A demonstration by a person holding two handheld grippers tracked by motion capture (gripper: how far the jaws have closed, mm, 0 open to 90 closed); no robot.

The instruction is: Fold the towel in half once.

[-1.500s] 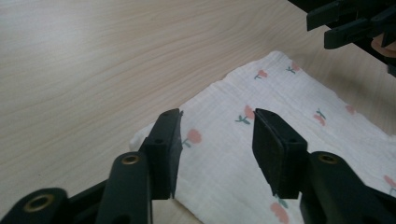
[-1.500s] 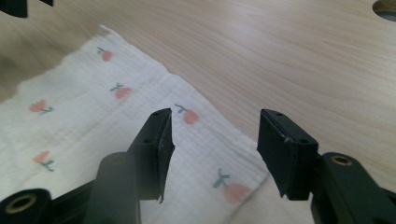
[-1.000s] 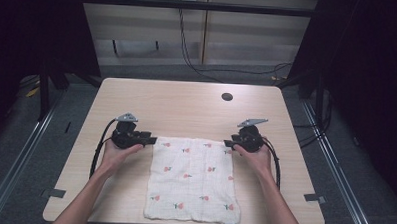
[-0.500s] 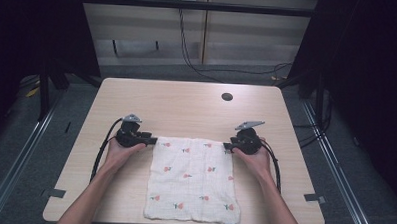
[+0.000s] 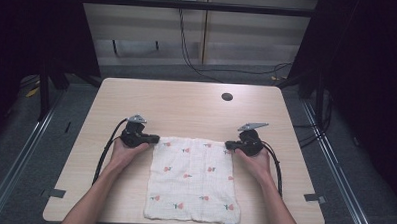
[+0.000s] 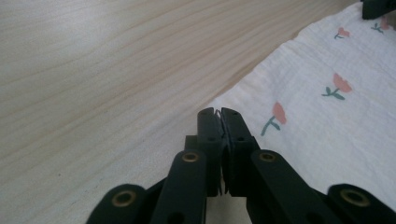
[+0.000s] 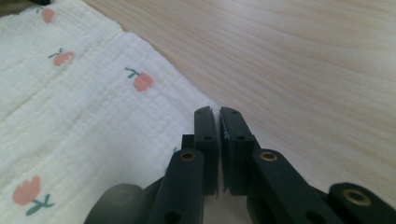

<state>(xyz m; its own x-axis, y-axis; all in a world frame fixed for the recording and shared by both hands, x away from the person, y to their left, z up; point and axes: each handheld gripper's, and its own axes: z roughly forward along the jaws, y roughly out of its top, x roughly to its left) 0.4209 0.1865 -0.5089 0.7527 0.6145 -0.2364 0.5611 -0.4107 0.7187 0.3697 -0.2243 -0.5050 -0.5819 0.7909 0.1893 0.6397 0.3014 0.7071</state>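
The left claw (image 5: 154, 139) and right claw (image 5: 229, 144) each pinch a far corner of the floral muslin cloth (image 5: 194, 179); their jaws have just closed on it. Light and limp, it should drape and sag when lifted off the worktop (image 5: 186, 106).

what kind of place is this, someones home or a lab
Likely a lab recording rig, not a home: a bare wooden table with a cloth, dark curtains at the sides, and cables on the floor behind.

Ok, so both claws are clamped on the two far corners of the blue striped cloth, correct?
Not quite: the cloth is white with small red flowers, not blue striped, as the high view shows. The rest holds: the left claw and the right claw have just closed, each on a far corner of it.
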